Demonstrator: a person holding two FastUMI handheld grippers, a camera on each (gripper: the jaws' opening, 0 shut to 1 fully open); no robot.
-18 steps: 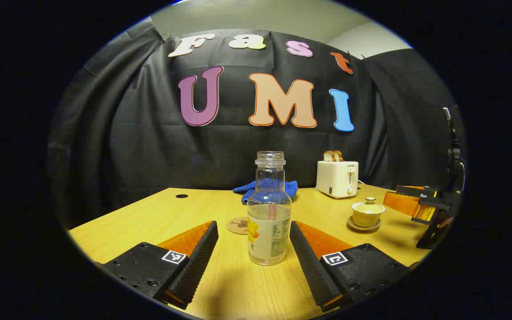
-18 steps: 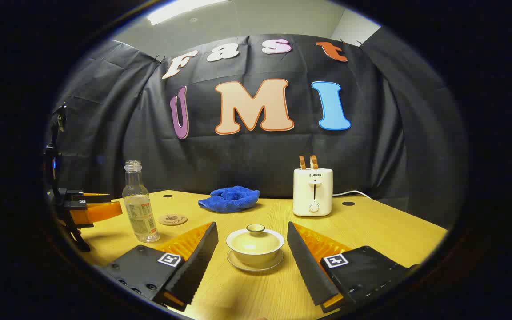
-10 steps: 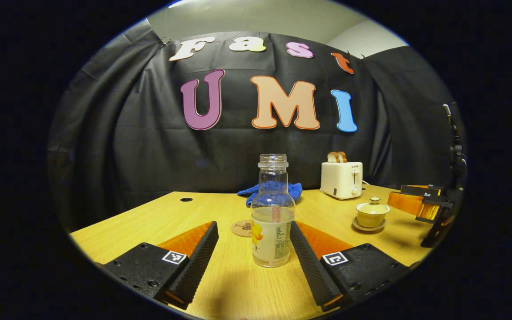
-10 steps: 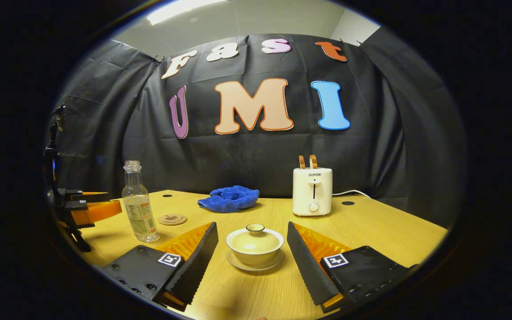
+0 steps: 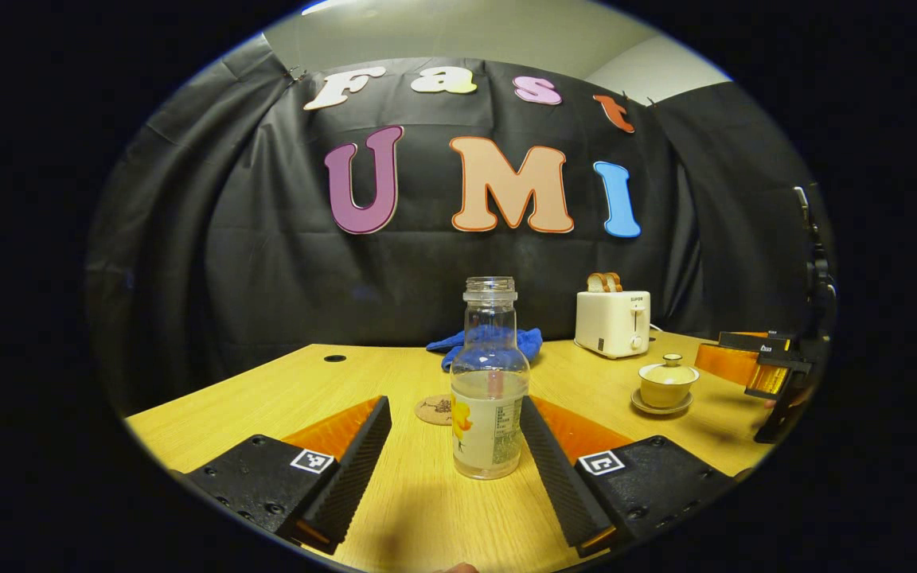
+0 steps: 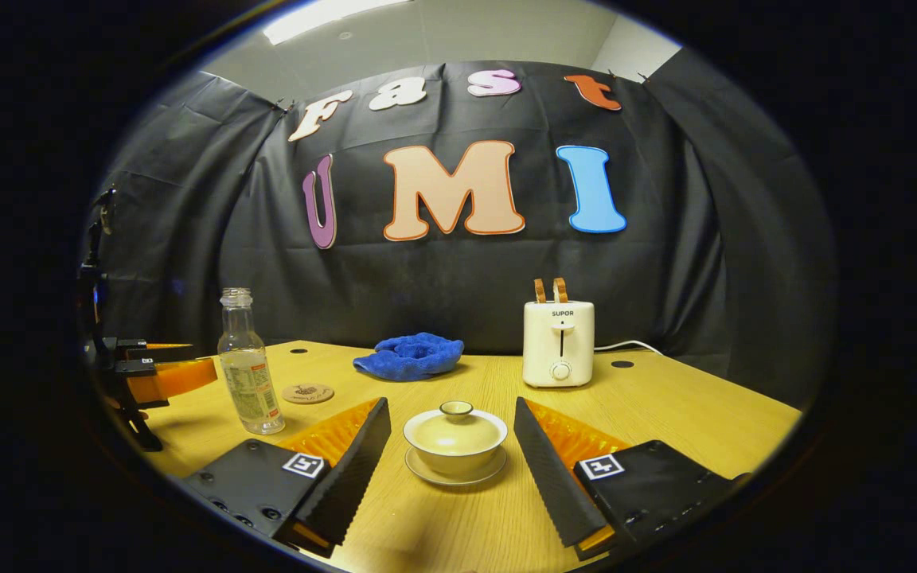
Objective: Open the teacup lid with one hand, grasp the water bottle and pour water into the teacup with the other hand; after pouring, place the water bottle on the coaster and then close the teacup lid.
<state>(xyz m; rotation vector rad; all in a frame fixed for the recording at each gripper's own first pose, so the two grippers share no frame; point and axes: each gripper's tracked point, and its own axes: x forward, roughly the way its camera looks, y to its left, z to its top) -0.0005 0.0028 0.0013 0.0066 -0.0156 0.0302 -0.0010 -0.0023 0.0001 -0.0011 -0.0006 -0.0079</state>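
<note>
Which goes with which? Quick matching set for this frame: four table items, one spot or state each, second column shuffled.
Things:
1. water bottle
2. teacup lid
3. coaster
4. blue cloth

Places or states:
A. bare, nothing standing on it
B. bunched up near the back wall, left of the toaster
C. uncapped, upright between the left gripper jaws
D. seated on the teacup, between the open right gripper jaws

Pairs: 1-C, 2-D, 3-A, 4-B
</note>
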